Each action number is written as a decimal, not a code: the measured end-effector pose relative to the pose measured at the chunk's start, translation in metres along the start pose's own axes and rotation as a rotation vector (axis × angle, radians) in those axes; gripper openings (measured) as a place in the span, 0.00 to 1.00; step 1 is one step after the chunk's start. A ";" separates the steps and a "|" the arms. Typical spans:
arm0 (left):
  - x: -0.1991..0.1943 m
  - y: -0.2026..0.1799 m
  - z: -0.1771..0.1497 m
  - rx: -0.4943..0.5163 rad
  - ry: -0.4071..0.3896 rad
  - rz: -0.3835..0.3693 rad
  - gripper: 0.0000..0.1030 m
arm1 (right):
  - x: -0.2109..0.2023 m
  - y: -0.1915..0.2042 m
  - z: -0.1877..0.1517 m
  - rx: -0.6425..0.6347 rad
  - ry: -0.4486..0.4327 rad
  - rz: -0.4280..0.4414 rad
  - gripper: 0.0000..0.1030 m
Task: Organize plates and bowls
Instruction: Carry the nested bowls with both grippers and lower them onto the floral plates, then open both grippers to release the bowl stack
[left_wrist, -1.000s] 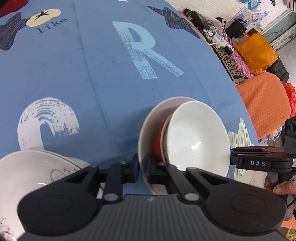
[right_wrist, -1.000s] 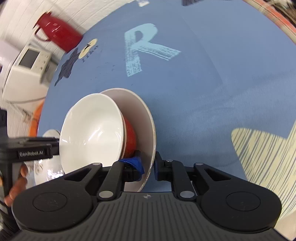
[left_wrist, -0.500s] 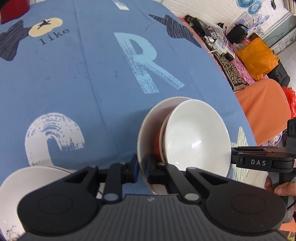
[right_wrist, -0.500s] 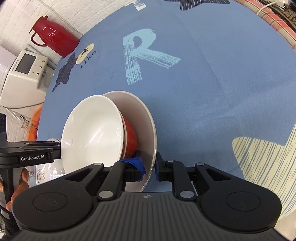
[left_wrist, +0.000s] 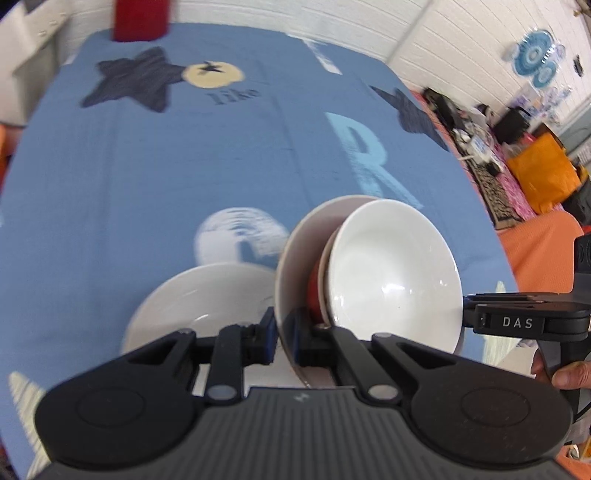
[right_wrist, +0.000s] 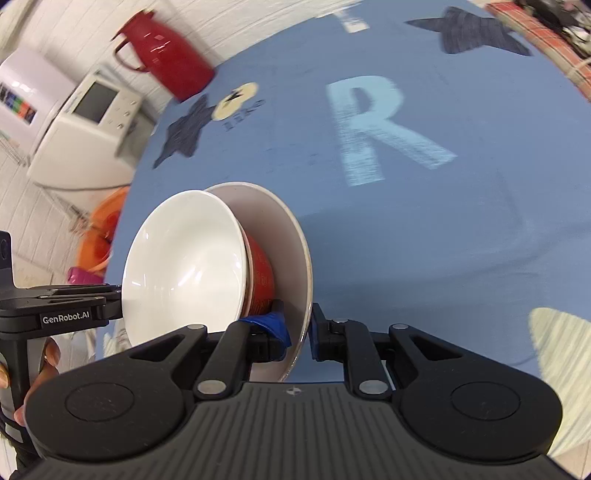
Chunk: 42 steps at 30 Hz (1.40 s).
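Both grippers hold one stack above the blue tablecloth: a beige plate (left_wrist: 295, 258) carrying a red bowl (left_wrist: 316, 291) with a white bowl (left_wrist: 395, 273) nested in it. My left gripper (left_wrist: 284, 338) is shut on the plate's rim. My right gripper (right_wrist: 299, 336) is shut on the opposite rim of the plate (right_wrist: 291, 254); the red bowl (right_wrist: 260, 280) and white bowl (right_wrist: 184, 266) show there too. Another white plate (left_wrist: 199, 302) lies on the cloth below and left of the stack.
A red thermos (right_wrist: 166, 55) stands at the table's far edge next to a white appliance (right_wrist: 85, 125). An orange basket (right_wrist: 99, 236) sits off the left edge. Orange bags and clutter (left_wrist: 539, 173) lie beyond the right edge.
The stack and both grippers have moved left over the table; the view is blurred. The white plate on the cloth now lies closer, just left of the held stack.
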<state>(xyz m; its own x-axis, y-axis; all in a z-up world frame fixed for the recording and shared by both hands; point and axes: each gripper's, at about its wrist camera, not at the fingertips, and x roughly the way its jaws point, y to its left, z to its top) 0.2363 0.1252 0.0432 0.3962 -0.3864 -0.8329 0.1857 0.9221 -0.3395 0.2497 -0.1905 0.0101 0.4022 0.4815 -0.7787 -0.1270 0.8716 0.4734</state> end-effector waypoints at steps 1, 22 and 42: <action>-0.005 0.008 -0.005 -0.013 -0.004 0.013 0.00 | 0.005 0.009 -0.001 -0.011 0.010 0.015 0.00; -0.013 0.070 -0.051 -0.099 -0.006 0.030 0.00 | 0.074 0.081 -0.027 -0.145 0.206 0.049 0.00; -0.069 0.049 -0.072 -0.050 -0.270 0.201 0.50 | 0.026 0.070 -0.012 -0.195 0.009 0.062 0.06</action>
<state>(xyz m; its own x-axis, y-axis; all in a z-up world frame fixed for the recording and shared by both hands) 0.1540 0.1984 0.0524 0.6456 -0.1817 -0.7418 0.0381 0.9777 -0.2063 0.2404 -0.1158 0.0178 0.3800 0.5351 -0.7545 -0.3247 0.8409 0.4329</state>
